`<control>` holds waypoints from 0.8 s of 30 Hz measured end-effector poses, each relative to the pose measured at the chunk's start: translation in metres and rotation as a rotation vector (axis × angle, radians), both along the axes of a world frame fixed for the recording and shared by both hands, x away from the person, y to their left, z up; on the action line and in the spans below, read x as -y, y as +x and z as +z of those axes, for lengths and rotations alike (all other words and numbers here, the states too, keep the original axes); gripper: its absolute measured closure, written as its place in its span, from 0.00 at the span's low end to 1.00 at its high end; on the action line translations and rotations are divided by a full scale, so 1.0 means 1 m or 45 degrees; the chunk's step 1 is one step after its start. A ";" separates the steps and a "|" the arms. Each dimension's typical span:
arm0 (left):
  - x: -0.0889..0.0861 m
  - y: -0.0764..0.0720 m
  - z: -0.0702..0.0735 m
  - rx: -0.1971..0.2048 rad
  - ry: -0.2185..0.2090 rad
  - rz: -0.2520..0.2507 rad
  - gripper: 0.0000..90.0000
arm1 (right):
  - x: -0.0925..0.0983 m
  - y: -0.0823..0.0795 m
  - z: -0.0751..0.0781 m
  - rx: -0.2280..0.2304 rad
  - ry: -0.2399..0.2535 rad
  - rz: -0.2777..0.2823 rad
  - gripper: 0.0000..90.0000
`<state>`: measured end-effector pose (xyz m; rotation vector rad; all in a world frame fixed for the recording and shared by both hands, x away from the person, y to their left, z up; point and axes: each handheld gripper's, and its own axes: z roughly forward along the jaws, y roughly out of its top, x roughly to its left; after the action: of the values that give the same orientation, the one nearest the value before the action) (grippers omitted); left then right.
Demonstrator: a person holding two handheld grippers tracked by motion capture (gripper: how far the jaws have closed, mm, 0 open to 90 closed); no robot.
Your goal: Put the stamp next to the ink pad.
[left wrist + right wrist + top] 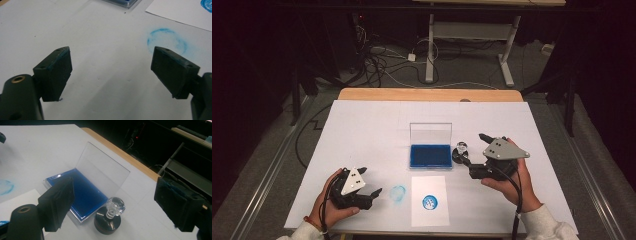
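Note:
A blue ink pad [430, 155] lies mid-table with its clear lid [430, 132] standing upright. Just right of it sits a round black stamp [460, 152] with a clear knob. My right gripper [472, 148] is open around the stamp without touching it; the right gripper view has the stamp [109, 218] low between the spread jaws, beside the ink pad [82, 192]. My left gripper [370, 181] rests open at the front left, empty. A blue ring smudge [398, 193] marks the table beside it, seen ahead of the right-hand jaw as the ring smudge [167, 41].
A white sheet of paper [429, 210] with a round blue print [429, 202] lies at the front centre. The white table top [362, 130] ends in a wooden strip [427, 94] at the far side. Cables and desk legs stand on the floor beyond.

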<state>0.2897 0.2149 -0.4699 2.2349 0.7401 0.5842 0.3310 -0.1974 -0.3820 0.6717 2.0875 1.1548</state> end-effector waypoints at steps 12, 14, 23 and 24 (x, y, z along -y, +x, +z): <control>0.001 0.000 0.000 0.000 0.008 -0.002 0.19 | 0.011 -0.010 -0.008 0.010 0.008 -0.018 0.19; 0.001 0.000 0.000 0.000 0.008 -0.002 0.19 | 0.013 -0.012 -0.010 0.018 0.016 -0.014 0.19; 0.000 0.000 0.000 -0.002 0.000 0.008 0.19 | 0.023 -0.021 -0.018 0.048 -0.003 -0.034 0.19; 0.000 0.000 0.000 -0.003 0.001 0.006 0.19 | 0.024 -0.022 -0.019 0.057 -0.006 -0.040 0.19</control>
<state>0.2899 0.2145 -0.4702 2.2355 0.7470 0.5846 0.3087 -0.2214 -0.4012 0.6687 2.0346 1.1370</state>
